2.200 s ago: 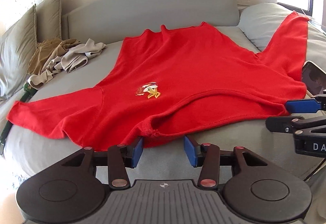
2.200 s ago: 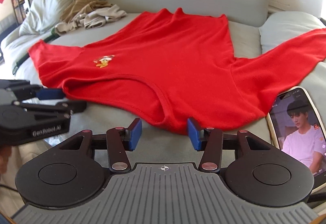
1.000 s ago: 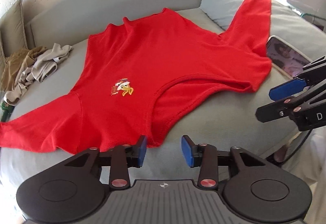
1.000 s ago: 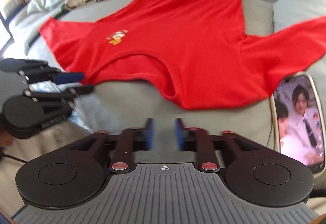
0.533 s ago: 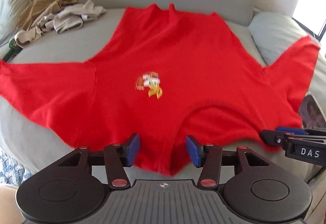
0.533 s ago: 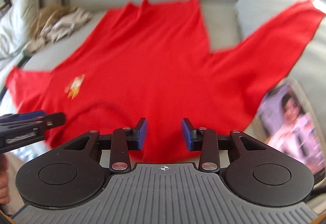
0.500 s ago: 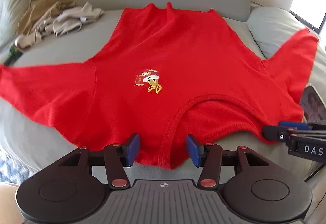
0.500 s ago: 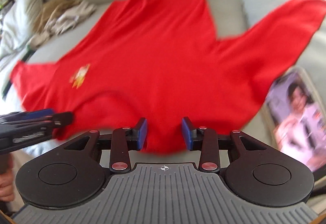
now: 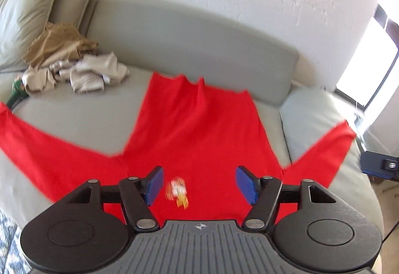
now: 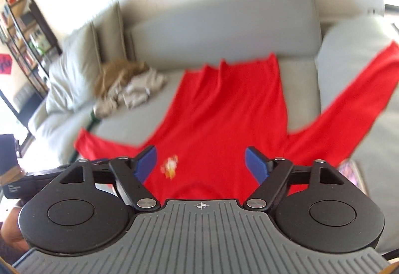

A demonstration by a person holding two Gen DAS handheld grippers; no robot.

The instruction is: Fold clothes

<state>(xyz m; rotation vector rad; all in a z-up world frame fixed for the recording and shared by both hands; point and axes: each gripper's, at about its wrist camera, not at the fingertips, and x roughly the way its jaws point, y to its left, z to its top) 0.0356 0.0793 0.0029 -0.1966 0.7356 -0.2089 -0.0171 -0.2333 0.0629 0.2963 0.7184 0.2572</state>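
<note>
My left tool [image 9: 199, 183] hung over the red shirt [image 9: 199, 129] with its jaws opening and nothing between the blue pads [image 9: 154, 185], just bare red cloth and the small printed emblem [image 9: 178, 190] showing through the gap at the bottom centre of the frame. My right tool [image 10: 200, 165] was the same story, jaws swinging wider, nothing gripped, the emblem sitting just left of centre between its pads. The shirt lay spread face up on the grey sofa [image 9: 74, 114], collar towards me under the tool bodies, hem towards the backrest at mid-frame, one sleeve running off to the left edge and the other climbing the cushion [image 9: 314, 112] on the right. I judged it was laid flat like that so both sleeves could be folded inward cleanly, and I held both tools clear and spread to come down on a fresh edge. No fold was made yet. For room, the grey seat left of the body was open, good landing space. The heap of beige clothes [image 9: 74, 67] in the upper left sat well apart from the shirt. In the right wrist view a phone [image 10: 351, 174] peeked out at the lower right, just beside the sleeve, so I reckoned that side needed care. The far hem was rumpled and might need smoothing.
</note>
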